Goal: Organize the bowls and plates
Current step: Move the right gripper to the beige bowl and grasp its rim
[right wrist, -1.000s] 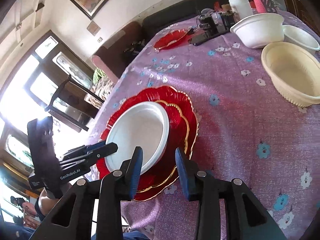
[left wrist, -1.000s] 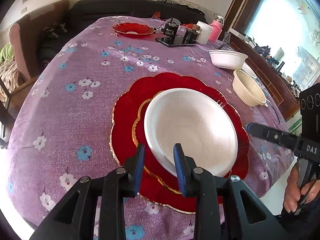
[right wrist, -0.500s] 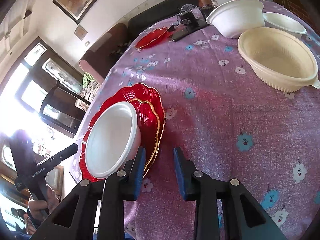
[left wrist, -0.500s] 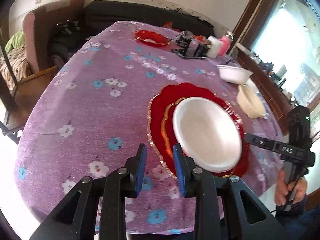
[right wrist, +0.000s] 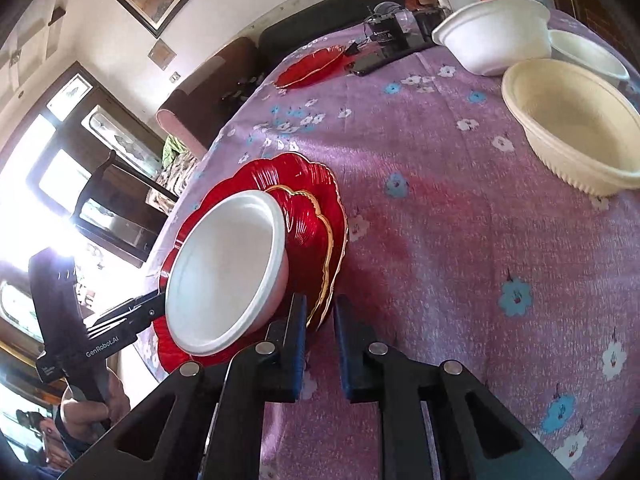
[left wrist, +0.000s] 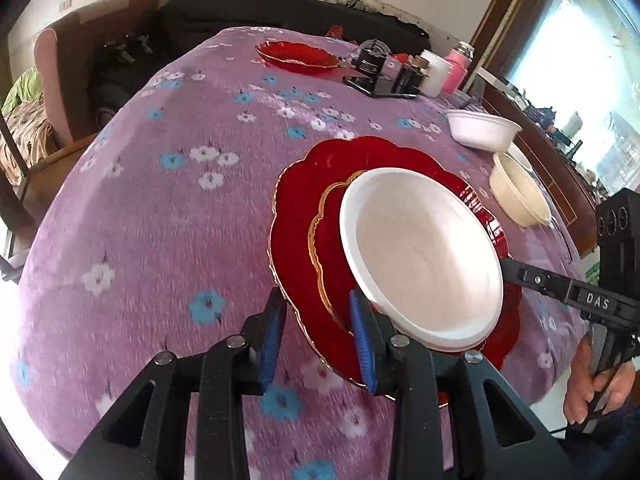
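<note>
- While its blue-padded fingers stand apart, the left gripper point(left wrist: 318, 338) straddles the near rim of the big red plate point(left wrist: 292, 216); contact is unclear.
- Fingers also apart, the right gripper point(right wrist: 320, 330) sits at the rim of the small red plate point(right wrist: 316, 232), grip uncertain.
- On the small plate, which is stacked on the big one, rests a white bowl point(left wrist: 424, 256).
- Farther along the purple cloth point(left wrist: 160, 200) stand a cream bowl point(right wrist: 576, 128), a second white bowl point(right wrist: 496, 36) and a far red plate point(left wrist: 294, 54).
</note>
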Tool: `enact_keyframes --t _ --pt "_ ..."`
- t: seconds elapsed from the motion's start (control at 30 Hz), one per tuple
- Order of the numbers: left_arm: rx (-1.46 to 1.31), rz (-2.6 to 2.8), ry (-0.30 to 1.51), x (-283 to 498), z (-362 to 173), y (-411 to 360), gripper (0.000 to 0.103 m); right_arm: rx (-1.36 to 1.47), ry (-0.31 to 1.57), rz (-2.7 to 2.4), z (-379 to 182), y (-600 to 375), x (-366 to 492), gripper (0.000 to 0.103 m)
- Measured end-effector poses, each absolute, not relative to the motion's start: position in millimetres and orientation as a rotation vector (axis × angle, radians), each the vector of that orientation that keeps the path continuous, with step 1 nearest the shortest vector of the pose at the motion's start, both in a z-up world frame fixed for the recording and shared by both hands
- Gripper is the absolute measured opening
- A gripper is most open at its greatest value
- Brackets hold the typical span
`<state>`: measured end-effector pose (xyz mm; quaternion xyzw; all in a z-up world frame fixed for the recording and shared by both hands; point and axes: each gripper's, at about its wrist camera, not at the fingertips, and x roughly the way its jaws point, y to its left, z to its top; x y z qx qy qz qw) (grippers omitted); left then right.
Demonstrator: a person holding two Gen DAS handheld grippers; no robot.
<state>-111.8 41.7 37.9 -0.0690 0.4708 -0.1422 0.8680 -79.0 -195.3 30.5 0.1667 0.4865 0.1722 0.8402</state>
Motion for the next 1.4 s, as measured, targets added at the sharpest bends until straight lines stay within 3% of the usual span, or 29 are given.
enact_keyframes --t 0.3,0.4,0.6,0.7,0.77,0.87,1.27,1.4 --pt "-0.187 -0.265 0.972 -73.2 36.2 53.8 0.031 0.332 1.019 0.345 30.2 -182.9 -38.8 0.016" --pt "-0.242 -0.287 0.965 -77.3 36.6 60.7 0.035 0.364 1.004 0.35 31.7 -190.4 -39.6 0.017" --pt "-0.254 -0.291 0.874 -108.6 50.4 71.4 0.049 0.389 0.943 0.332 43.9 -226.9 -62.1 0.018" --pt "-0.19 -0.297 0.769 -127.4 68.3 64.2 0.061 0.413 0.897 0.306 49.8 -253.7 -75.4 0.018" --pt "-0.159 -0.332 0.705 -137.3 82.9 51.0 0.077 0.404 0.86 0.286 54.6 -269.1 -83.7 0.018" --pt "-0.067 -0.369 0.646 -146.6 100.4 21.4 0.087 0.378 0.812 0.258 60.9 -288.4 -97.6 0.017" --pt "0.019 -0.564 0.75 -136.4 98.2 -99.2 0.09 0.391 0.725 0.169 66.4 -357.2 -136.9 0.017" --pt "-0.035 -0.622 0.834 -123.4 93.9 -126.4 0.09 0.44 0.734 0.164 62.7 -378.4 -142.6 0.028"
